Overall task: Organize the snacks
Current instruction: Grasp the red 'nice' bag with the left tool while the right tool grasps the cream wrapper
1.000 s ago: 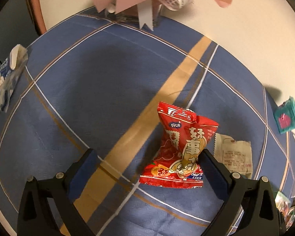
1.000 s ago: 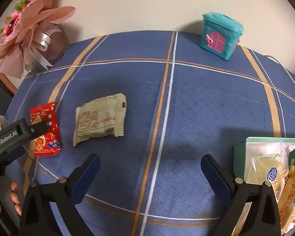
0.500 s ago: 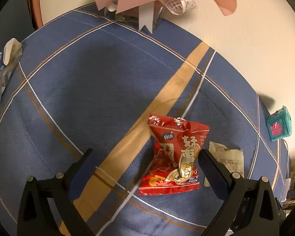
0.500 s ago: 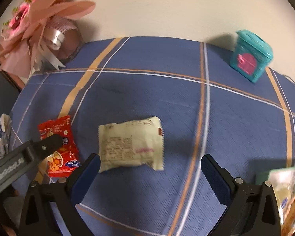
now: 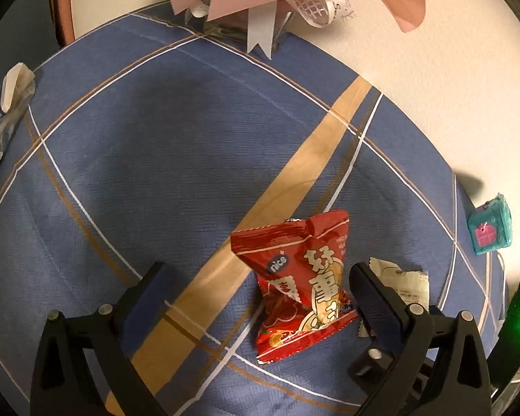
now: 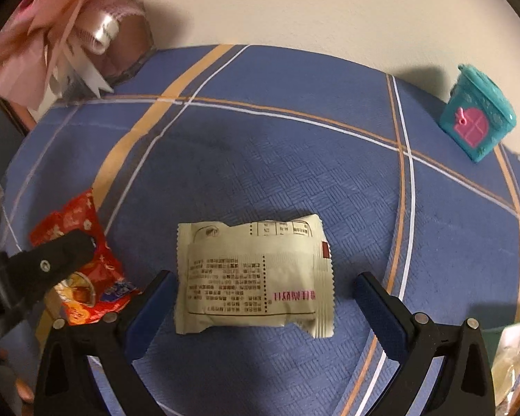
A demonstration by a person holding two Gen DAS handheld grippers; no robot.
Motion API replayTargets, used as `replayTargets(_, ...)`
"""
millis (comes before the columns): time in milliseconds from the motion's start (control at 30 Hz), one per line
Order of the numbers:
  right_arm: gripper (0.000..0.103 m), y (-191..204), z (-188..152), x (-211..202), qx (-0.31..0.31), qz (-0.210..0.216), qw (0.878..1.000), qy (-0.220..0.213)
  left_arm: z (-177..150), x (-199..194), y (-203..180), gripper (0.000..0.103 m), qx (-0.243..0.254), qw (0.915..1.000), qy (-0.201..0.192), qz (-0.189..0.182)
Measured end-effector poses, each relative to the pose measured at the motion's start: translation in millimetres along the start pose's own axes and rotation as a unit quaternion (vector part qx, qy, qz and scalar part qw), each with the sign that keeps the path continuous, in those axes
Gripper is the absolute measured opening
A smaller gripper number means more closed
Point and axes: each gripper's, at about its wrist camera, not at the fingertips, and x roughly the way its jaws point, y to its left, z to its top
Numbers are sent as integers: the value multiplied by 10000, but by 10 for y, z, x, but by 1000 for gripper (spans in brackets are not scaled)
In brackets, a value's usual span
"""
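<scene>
Blue plaid tablecloth (image 6: 294, 173), cream wall (image 6: 312, 7)

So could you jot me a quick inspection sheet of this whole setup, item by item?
Surface: blue plaid tablecloth, flat.
Job's things: red snack bag and cream snack packet side by side; green box with snacks, at the right edge.
Clutter: teal toy house, pink bouquet, blue-white packet.
Grippers: left hand-held gripper open around the red bag; right hand-held gripper open around the cream packet.
Cables: nothing seen.
Surroundings: cream wall.
</scene>
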Motion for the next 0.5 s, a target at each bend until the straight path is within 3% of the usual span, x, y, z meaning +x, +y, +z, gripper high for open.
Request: replayTargets(500, 103, -10, -56, -25, 17, 12, 9998, -187, -12, 50, 0, 103, -33, 9999, -123, -23)
